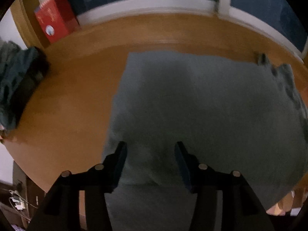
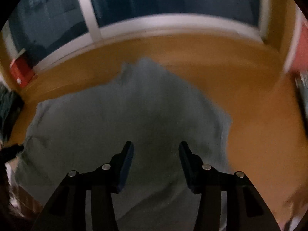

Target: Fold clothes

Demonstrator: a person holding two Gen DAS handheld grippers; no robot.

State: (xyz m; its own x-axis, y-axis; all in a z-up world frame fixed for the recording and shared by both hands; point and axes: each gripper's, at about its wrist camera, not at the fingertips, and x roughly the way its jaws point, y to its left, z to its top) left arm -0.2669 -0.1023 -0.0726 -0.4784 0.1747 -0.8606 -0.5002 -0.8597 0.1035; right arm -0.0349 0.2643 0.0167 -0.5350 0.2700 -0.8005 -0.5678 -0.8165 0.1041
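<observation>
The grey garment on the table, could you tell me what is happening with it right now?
A person is folding clothes with a handheld gripper in each hand. The grey garment lies spread on the orange-brown table. The left gripper and right gripper both hover over it with jaws open, holding nothing. A dark pile of clothes waits at the table's left edge.

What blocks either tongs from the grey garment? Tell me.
Nothing visible. The left tongs and right tongs both hang open directly over the grey garment, with no object between. The red box sits far back.
</observation>
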